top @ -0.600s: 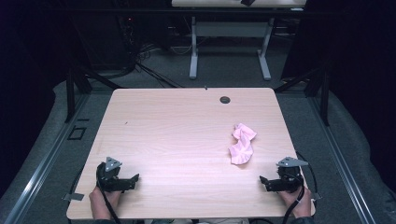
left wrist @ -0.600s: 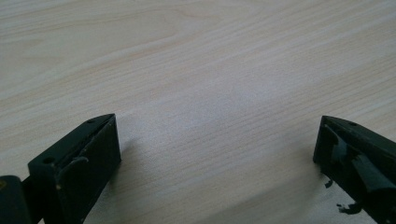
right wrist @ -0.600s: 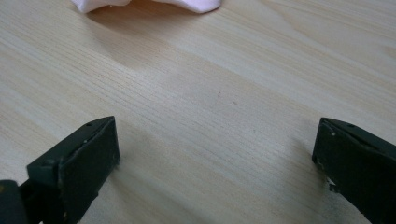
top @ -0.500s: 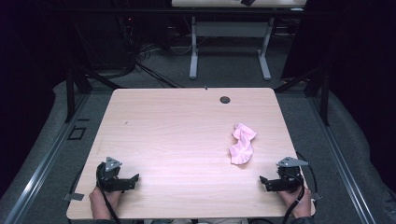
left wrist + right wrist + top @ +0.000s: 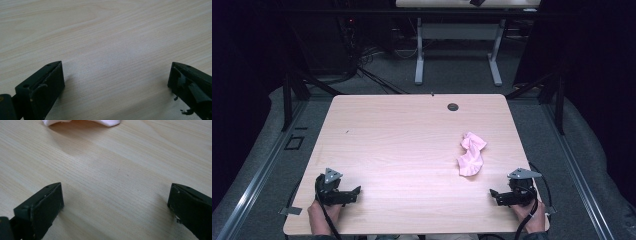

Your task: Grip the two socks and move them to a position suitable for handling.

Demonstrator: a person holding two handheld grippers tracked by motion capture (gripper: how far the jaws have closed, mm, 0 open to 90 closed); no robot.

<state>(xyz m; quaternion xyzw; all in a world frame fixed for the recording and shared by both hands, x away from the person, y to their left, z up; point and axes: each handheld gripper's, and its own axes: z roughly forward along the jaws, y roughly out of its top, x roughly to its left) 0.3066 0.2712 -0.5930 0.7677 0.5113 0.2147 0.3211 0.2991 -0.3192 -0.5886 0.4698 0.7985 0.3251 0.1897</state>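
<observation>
A crumpled pink cloth (image 5: 472, 154) lies on the right half of the wooden table (image 5: 402, 145); its near edge (image 5: 82, 122) shows at the top of the right gripper view. My left gripper (image 5: 357, 191) rests on the table near the front left corner, open, with bare wood between its jaws (image 5: 116, 77). My right gripper (image 5: 493, 194) rests near the front right corner, a short way in front of the cloth, also open with nothing between its jaws (image 5: 116, 200). Both point inward along the front edge.
A small dark round grommet (image 5: 453, 106) sits near the table's far edge. Beyond the table stand the white legs of another desk (image 5: 419, 55) on grey carpet, with dark frames and cables around.
</observation>
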